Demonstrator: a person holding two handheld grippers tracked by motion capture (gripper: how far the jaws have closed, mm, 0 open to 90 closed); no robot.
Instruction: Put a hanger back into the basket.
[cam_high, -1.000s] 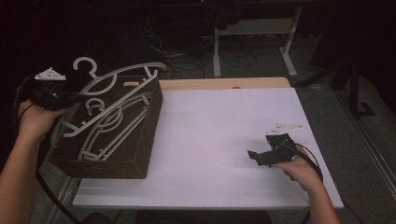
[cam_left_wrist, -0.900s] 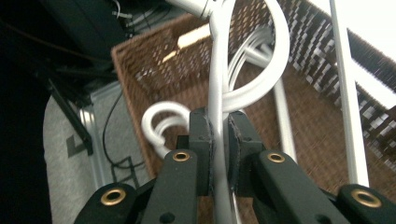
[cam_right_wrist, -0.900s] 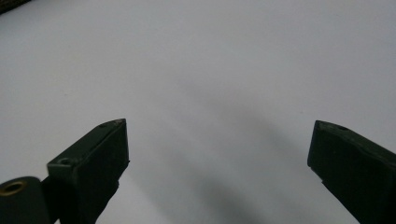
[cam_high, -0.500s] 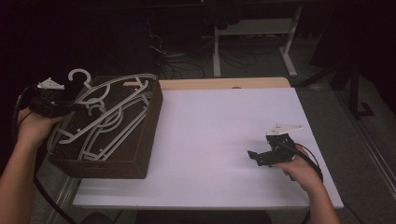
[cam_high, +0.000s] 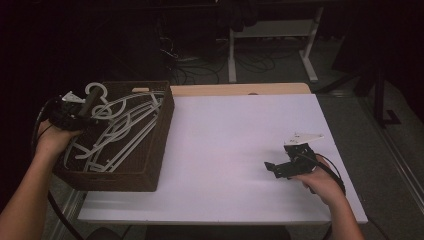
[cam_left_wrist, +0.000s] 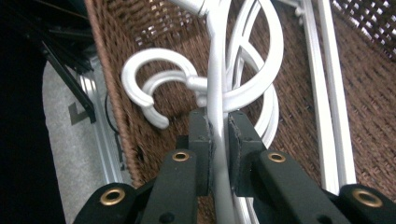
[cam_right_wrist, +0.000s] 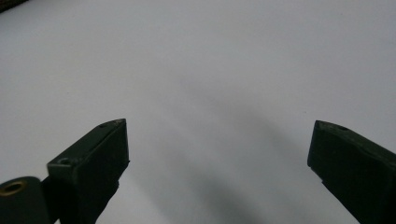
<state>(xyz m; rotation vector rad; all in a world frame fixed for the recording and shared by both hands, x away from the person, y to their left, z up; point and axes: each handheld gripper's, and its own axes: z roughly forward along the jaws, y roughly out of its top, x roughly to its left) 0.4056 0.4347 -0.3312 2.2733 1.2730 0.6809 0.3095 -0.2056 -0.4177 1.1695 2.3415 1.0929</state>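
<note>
A dark brown wicker basket (cam_high: 159, 145) sits on the table's left end and holds several white plastic hangers (cam_high: 125, 131). My left gripper (cam_high: 90, 106) hangs over the basket's far left corner, shut on the thin rod of one white hanger (cam_left_wrist: 217, 93). That hanger's hook (cam_left_wrist: 154, 79) curls just beyond the jaws, near the basket wall (cam_left_wrist: 112, 56). Resting low over the white table (cam_high: 235, 135) near its right front, my right gripper (cam_high: 272, 167) is open. Nothing lies between its jaws, and bare tabletop (cam_right_wrist: 210, 70) shows ahead of them.
A strip of bare wood (cam_high: 240, 90) runs along the table's far edge. White desk legs (cam_high: 310, 45) and cables stand on the dark floor behind. A metal rail (cam_left_wrist: 100, 135) runs beside the basket's outer left wall.
My left gripper has lowered the held hanger from a raised, tilted pose down into the basket among the others. The right gripper has stayed still.
</note>
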